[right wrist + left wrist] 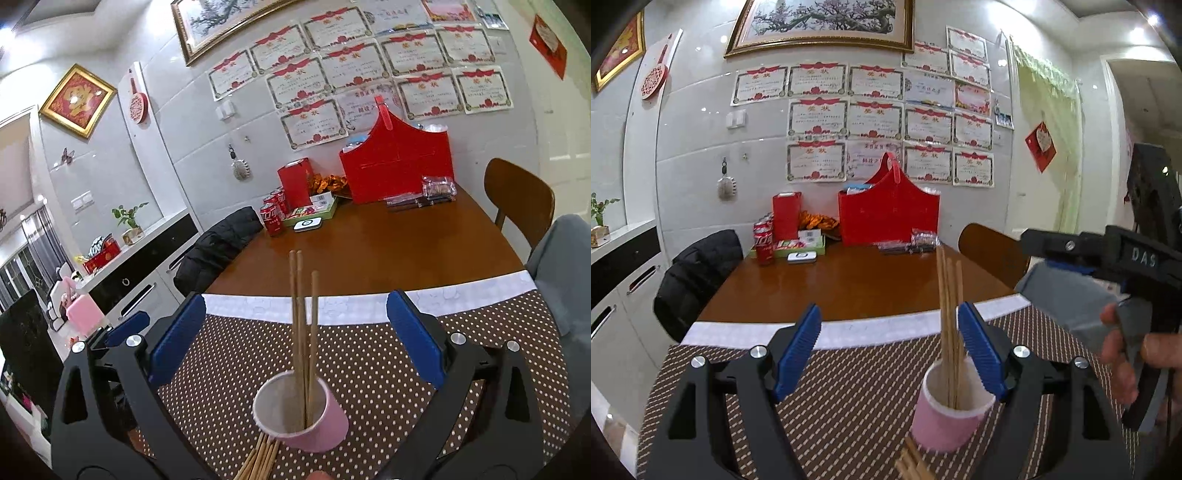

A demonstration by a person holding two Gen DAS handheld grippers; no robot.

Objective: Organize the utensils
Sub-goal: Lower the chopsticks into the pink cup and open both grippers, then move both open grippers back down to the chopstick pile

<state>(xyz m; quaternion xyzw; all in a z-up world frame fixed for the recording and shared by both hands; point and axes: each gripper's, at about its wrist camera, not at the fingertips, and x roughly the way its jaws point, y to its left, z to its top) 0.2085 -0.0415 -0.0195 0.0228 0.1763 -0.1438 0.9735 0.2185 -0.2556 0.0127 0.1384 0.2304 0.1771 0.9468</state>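
Near the front edge of the desk (369, 240), on a dotted mat (369, 354), a pink cup (303, 421) holds three chopsticks (301, 332) upright; more chopsticks (258, 458) lie beside its base. Both the left claw (888, 350) and the right claw (295, 339) stand open and empty. At the far edge stand a red basket (888, 218) and cola cans (764, 245). "DAS" is written on the right claw's body.

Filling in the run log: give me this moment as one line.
left hand-held gripper: open, empty | right hand-held gripper: open, empty | pink cup: upright, three chopsticks inside | loose chopsticks: beside cup on mat
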